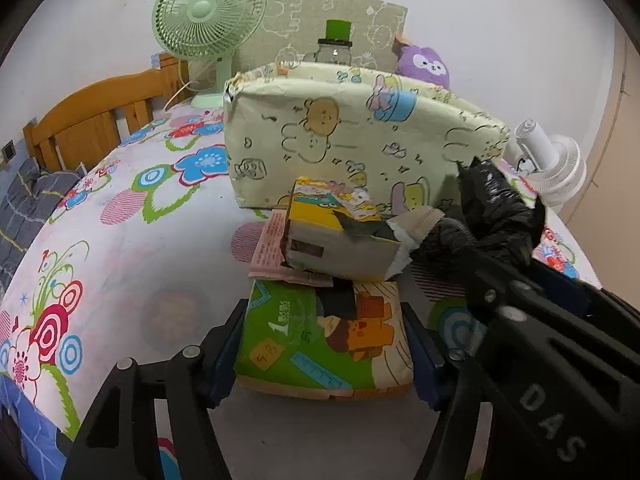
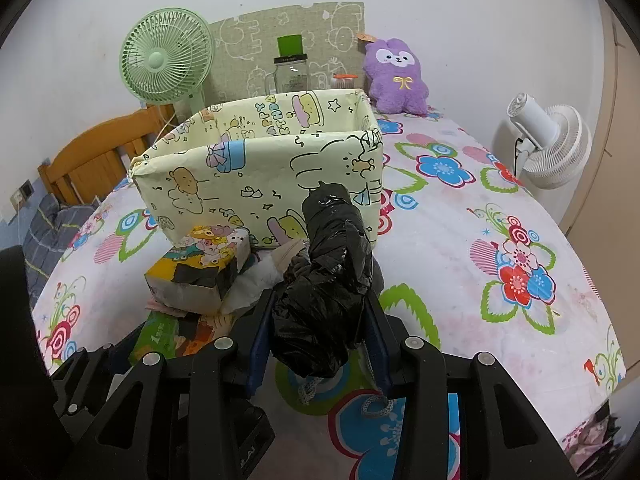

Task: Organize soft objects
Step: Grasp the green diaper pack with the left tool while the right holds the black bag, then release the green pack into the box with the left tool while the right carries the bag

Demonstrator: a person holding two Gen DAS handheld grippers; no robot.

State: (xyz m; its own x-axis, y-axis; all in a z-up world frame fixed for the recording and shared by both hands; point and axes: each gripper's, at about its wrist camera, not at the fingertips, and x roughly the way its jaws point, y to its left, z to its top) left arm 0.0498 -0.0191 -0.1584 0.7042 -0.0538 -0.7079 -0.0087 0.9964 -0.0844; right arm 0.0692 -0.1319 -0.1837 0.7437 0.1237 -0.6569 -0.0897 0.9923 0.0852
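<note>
The left gripper (image 1: pixel 324 344) clamps a green cartoon-printed soft pack (image 1: pixel 320 340), and the right gripper (image 2: pixel 320 336) squeezes a black plastic-wrapped bundle (image 2: pixel 328 276) with a grey cord (image 2: pixel 308 390) hanging below. Just beyond, a yellow tissue pack (image 2: pixel 196 272) lies on pink paper (image 1: pixel 268 248), blocking the near wall of the pale yellow cartoon box (image 2: pixel 260 168). Far behind stand a green fan (image 2: pixel 166 58), a jar with a green lid (image 2: pixel 290 68) and a purple plush (image 2: pixel 396 76); a white fan (image 2: pixel 548 140) stands at the right. The box interior is partly hidden. Everything rests on a bed with a floral sheet (image 2: pixel 460 240), a wooden headboard (image 2: pixel 96 152) at the far left, and a white wall.
</note>
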